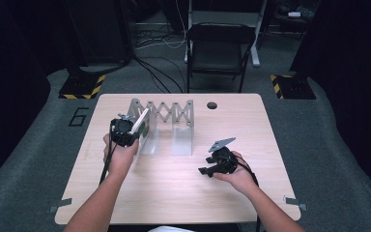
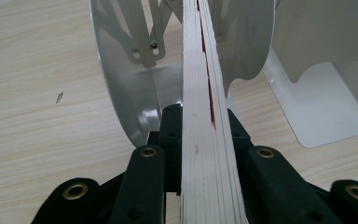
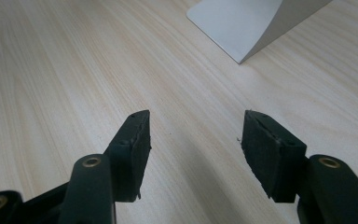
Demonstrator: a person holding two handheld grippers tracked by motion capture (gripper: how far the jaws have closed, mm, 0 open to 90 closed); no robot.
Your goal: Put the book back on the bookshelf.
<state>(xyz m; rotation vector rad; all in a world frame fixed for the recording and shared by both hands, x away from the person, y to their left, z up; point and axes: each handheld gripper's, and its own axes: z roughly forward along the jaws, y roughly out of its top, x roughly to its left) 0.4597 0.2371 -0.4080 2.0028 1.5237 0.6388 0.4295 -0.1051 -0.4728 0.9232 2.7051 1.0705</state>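
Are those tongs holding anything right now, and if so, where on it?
The left tongs clamp a thin book by its page edge, beside the metal rack. The right tongs are open over the table, holding nothing.

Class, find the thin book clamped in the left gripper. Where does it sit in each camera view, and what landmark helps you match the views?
High view: the book stands tilted at centre left, in the left gripper, beside the metal rack.
Left gripper view: its page edge runs up the middle.
Right gripper view: not in it.
Shared landmark: the rack's flat white base plate.
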